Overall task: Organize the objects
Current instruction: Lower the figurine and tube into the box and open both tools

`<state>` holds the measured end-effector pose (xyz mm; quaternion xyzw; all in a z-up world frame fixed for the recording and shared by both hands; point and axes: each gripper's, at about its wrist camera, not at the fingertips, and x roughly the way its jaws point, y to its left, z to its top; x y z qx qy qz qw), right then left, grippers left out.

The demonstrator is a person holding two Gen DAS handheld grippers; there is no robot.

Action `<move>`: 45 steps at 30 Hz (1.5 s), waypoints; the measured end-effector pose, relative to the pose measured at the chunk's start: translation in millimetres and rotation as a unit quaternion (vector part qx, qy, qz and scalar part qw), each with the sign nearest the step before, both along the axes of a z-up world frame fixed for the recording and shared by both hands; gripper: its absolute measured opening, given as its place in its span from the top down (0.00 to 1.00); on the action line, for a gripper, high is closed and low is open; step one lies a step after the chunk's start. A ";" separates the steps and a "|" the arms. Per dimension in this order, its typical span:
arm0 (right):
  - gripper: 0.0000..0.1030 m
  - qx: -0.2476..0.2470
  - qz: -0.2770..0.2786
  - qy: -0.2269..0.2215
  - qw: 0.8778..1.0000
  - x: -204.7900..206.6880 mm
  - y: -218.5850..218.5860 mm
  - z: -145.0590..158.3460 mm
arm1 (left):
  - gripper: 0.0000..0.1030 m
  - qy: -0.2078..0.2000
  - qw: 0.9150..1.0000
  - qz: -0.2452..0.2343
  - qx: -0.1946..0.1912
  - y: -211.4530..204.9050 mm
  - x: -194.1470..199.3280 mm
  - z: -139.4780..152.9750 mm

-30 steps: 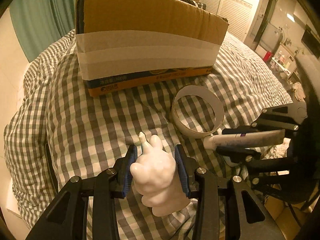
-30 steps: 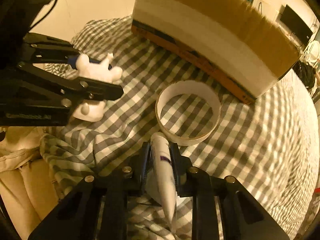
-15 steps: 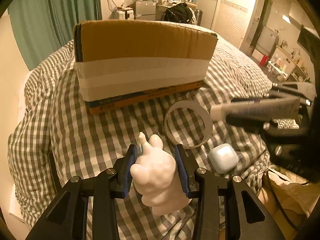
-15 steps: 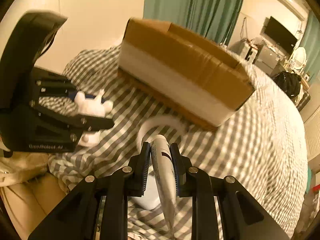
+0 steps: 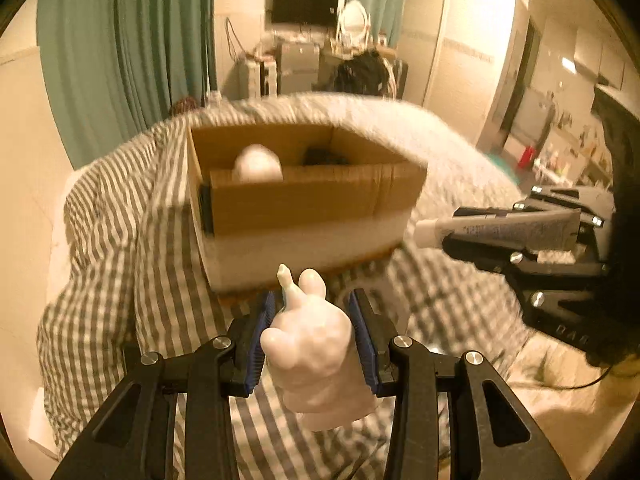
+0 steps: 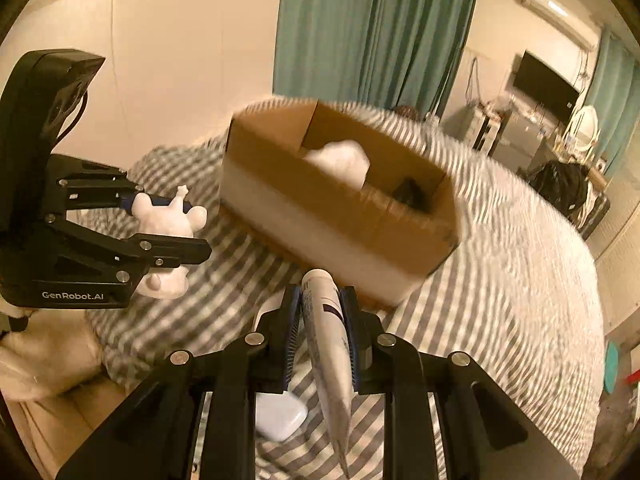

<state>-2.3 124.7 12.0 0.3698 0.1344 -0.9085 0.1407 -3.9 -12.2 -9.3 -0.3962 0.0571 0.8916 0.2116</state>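
Partway through, by the look of it. Left gripper [image 5: 312, 334] closed on a white figurine [image 5: 316, 354], blue pads pressed to both its sides, held in the air above the checked bedspread [image 5: 120, 280]. Right gripper [image 6: 320, 330] clamped on a squeeze tube [image 6: 326, 336], cap end pointing forward toward the cardboard box [image 6: 336, 216]. Both loads short of the box, on its near side and at about rim height, neither yet over the opening. Inside the open box already: a rounded white item [image 5: 258, 166] against the near wall and something dark [image 5: 322, 157] further along, too blurred to name. So apparently two things stowed, two more in transit. Left behind on the bed, a small white case [image 6: 280, 420] lying just under the right gripper, visible only in the right wrist view. Remaining, as a judgement: both held items over the rim and released, then back for the case and anything else outside these views. Heavy motion blur on bed and box, so finer detail not readable.
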 end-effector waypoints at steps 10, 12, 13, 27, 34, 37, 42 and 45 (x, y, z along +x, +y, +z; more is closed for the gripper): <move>0.81 0.005 0.009 0.093 0.996 -30.0 -11.7 81.7 | 0.62 0.086 0.995 0.007 0.044 16.5 -41.2 89.9; 0.81 0.001 0.004 0.101 0.995 -41.1 -10.5 91.5 | 0.62 0.089 0.995 0.015 0.037 18.8 -58.6 94.2; 0.81 0.000 0.000 0.104 0.995 -47.3 -9.2 94.8 | 0.62 0.088 0.995 0.022 0.032 20.0 -68.1 94.4; 0.81 -0.061 -0.040 -0.015 0.997 -197.9 27.6 29.2 | 0.62 -0.044 0.998 0.039 -0.025 20.5 -201.0 2.2; 0.80 -0.080 -0.046 -0.061 0.994 -216.4 34.0 -9.6 | 0.57 -0.042 0.998 0.026 -0.028 15.1 -204.7 -0.1; 0.57 -0.080 -0.053 -0.052 0.994 -208.9 37.5 -4.1 | 0.42 -0.040 0.998 0.030 -0.033 13.2 -198.9 3.8; 0.37 -0.088 -0.064 -0.012 0.994 -183.2 43.5 29.7 | 0.29 -0.027 0.999 0.030 -0.030 14.9 -183.8 22.9; 0.36 -0.078 -0.068 0.009 0.995 -166.8 43.6 56.9 | 0.22 0.001 0.999 0.026 -0.024 13.6 -161.8 45.8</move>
